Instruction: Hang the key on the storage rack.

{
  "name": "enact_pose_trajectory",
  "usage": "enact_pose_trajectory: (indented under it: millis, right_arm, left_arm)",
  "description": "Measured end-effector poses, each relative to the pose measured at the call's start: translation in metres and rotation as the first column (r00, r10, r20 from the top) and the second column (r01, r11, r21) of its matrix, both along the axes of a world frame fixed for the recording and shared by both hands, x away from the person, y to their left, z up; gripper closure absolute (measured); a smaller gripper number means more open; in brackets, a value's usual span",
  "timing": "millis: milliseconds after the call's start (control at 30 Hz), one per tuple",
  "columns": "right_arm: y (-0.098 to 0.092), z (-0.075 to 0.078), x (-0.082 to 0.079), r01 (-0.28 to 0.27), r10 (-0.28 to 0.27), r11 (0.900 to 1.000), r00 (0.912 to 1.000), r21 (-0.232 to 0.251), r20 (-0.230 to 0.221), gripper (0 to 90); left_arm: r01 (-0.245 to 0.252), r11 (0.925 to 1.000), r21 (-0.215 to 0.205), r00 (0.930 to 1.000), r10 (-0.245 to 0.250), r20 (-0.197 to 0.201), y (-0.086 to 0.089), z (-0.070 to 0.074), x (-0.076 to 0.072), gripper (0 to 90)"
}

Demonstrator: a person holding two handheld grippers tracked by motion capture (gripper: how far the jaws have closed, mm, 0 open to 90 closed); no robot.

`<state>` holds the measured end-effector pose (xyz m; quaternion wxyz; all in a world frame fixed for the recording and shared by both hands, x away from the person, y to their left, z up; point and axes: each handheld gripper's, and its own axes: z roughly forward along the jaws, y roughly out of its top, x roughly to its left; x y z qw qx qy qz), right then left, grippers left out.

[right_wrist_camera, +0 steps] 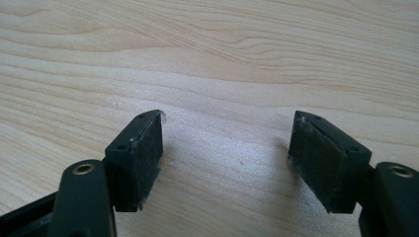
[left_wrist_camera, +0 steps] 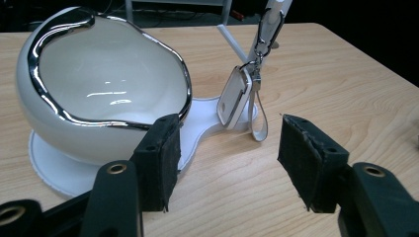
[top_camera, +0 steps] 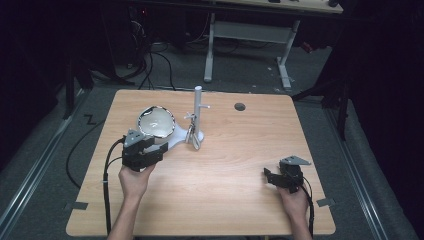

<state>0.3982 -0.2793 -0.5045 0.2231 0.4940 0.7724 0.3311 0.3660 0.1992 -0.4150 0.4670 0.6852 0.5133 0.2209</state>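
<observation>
The white bowl (top_camera: 156,121) sits on its stand's base (left_wrist_camera: 54,170) left of centre on the wooden table (top_camera: 240,150), key fob (left_wrist_camera: 235,97) hanging beside it. Left gripper (top_camera: 159,146) close by, right gripper (top_camera: 268,176) well apart — both spread, empty. Beyond, dark floor (top_camera: 240,75) — cables (top_camera: 155,65), a desk frame (top_camera: 250,35).

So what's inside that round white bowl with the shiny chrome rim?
The round white bowl with the chrome rim looks empty: the left gripper view shows bare glossy white inside, with light reflections. The near rim hides the very bottom. It sits on a flat white base.
</observation>
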Motion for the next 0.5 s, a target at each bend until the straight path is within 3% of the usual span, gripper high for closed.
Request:
enact_pose_trajectory:
  millis: [367,500]
  right_arm:
    - [0.0000,0.0000,-0.0001,0.000,0.000,1.000,1.0000,0.000,0.000,29.3]
    - [0.0001,0.0000,-0.0001,0.001,-0.001,1.000,1.0000,0.000,0.000,29.3]
  left_arm:
    - [-0.007,0.9994,-0.033,0.9999,0.007,0.010,0.0067,-0.0042,-0.0079,41.4]
    - [-0.008,0.9996,-0.025,0.9999,0.008,0.007,0.0079,-0.0055,-0.0105,41.0]
